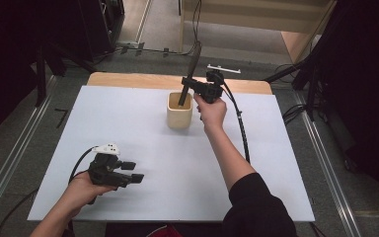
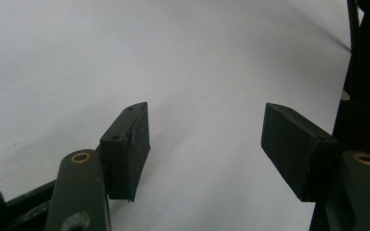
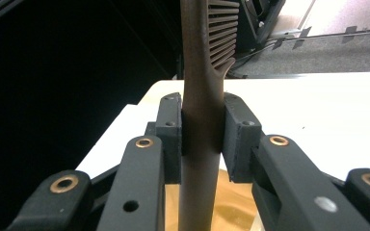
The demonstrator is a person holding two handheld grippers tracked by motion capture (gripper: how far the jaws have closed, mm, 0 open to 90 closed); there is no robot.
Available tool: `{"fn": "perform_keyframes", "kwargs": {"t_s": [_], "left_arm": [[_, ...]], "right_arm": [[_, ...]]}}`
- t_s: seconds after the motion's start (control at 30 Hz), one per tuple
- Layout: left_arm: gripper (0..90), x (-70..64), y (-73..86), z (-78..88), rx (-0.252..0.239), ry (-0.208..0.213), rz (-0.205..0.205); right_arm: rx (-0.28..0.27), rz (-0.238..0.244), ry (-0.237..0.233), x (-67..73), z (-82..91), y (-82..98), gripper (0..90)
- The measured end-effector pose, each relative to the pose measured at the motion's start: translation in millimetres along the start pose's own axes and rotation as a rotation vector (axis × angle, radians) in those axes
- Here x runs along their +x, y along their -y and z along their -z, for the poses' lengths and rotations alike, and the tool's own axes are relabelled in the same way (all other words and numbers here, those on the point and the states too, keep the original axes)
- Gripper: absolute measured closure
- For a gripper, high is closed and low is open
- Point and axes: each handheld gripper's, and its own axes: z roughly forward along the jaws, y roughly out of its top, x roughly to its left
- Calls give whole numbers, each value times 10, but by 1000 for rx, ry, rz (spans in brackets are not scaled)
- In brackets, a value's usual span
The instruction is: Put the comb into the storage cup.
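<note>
One comb [image 1: 191,69], one cup [image 1: 179,111], two hand-held grippers.

Comb [image 1: 192,61] upright in beige cup [image 1: 179,117]

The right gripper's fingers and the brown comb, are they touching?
Touching. In the right gripper view, both fingers of the right gripper press flat against the brown comb handle, with no gap on either side.
</note>
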Motion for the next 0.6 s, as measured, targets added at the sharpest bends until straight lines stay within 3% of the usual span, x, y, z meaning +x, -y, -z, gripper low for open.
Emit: {"fn": "perform_keyframes", "kwargs": {"t_s": [0.37, 0.6], "left_arm": [[356, 1, 0, 1, 0, 1, 3], [356, -2, 0, 0, 1, 2, 1]], "right_arm": [[16, 66, -11, 29, -24, 129, 699], [13, 78, -17, 50, -43, 205, 699]]}}
